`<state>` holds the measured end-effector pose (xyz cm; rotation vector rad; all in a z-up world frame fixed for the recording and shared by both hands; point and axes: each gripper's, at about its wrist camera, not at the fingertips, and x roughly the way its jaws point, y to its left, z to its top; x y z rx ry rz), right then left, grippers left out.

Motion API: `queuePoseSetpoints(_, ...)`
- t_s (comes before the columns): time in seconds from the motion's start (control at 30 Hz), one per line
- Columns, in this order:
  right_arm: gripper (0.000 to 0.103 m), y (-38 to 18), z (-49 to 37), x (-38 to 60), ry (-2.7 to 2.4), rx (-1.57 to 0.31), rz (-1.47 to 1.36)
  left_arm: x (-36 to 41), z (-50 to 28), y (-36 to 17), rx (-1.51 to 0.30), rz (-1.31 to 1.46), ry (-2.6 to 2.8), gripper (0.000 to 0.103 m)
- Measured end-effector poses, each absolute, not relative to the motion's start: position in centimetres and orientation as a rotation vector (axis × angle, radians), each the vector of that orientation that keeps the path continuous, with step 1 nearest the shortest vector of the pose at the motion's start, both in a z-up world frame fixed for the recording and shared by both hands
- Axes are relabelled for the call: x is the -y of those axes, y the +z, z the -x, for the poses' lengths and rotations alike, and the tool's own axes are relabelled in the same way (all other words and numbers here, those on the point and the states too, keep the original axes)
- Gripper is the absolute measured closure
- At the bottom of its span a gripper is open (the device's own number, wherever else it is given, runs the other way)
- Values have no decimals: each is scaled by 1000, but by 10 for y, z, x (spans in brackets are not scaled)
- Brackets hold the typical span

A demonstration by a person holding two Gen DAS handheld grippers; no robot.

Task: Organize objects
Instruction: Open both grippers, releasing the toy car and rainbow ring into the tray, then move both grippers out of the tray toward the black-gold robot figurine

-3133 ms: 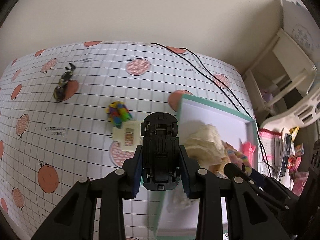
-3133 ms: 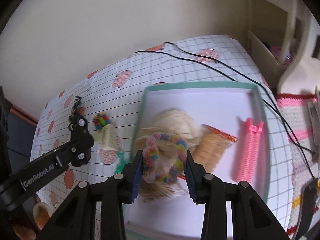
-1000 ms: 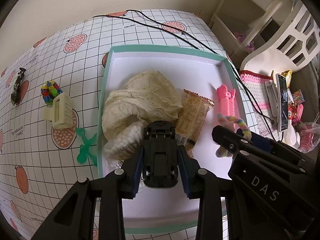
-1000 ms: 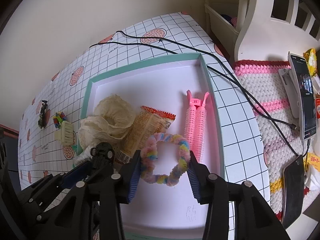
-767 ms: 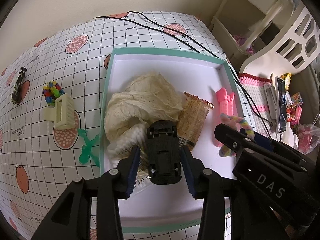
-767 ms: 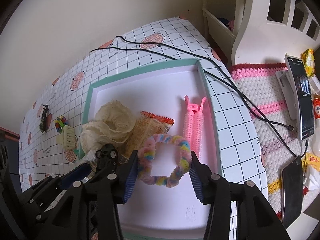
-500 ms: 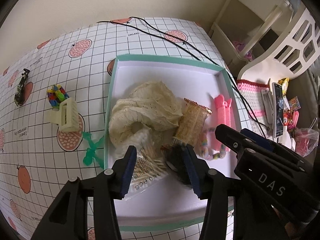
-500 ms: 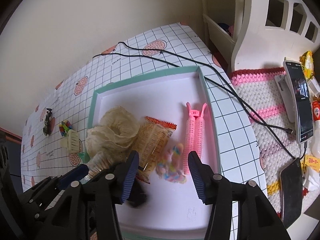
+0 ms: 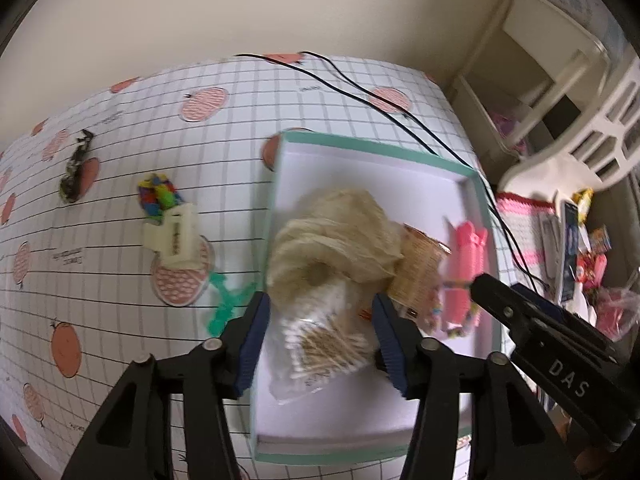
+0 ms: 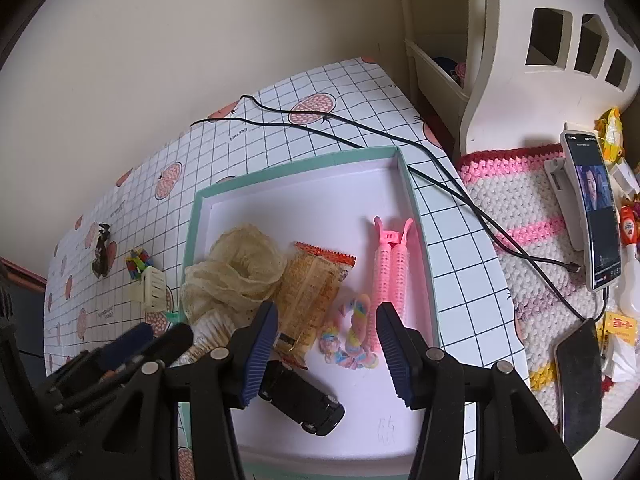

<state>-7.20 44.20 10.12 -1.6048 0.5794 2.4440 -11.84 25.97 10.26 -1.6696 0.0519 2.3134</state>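
Note:
A teal-rimmed white tray holds a cream lace cloth, a snack packet, a pink hair clip, a rainbow scrunchie and a black toy car. Above the scrunchie and the car my right gripper hangs open, holding nothing. My left gripper is open too, over a bag of cotton swabs at the tray's near left. The cloth and scrunchie show there; the car is hidden.
Left of the tray lie a cream hair claw, a multicoloured toy, a green piece and a dark object. Black cables cross the table behind the tray. A crochet mat with phones sits at the right.
Both grippers have opened. The left one let go of the black toy car and the right one let go of the scrunchie; both things now lie in the tray.

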Motion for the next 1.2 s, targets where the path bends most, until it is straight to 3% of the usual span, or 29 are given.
queuePoseSetpoints(0.17,39,102,74,-439,2455,-563,1613,-248,124,105,-47,1678,2371,42)
queuePoseSetpoints(0.33,31,102,75,-434,2468,-525,1624,-239,127,106,-32,1686,2408,26)
queuePoseSetpoints(0.47,22,102,76,-431,2469,-499,1629,-231,130,108,-4,1686,2437,23)
queuePoseSetpoints(0.53,18,101,77,-429,2472,-488,1631,-228,132,108,3,1687,2449,15)
queuePoseSetpoints(0.73,2,102,81,-421,2482,-453,1632,-218,137,111,45,1669,2481,15)
queuePoseSetpoints(1.2,1,101,91,-401,2477,-368,1656,-188,149,111,133,1654,2509,14)
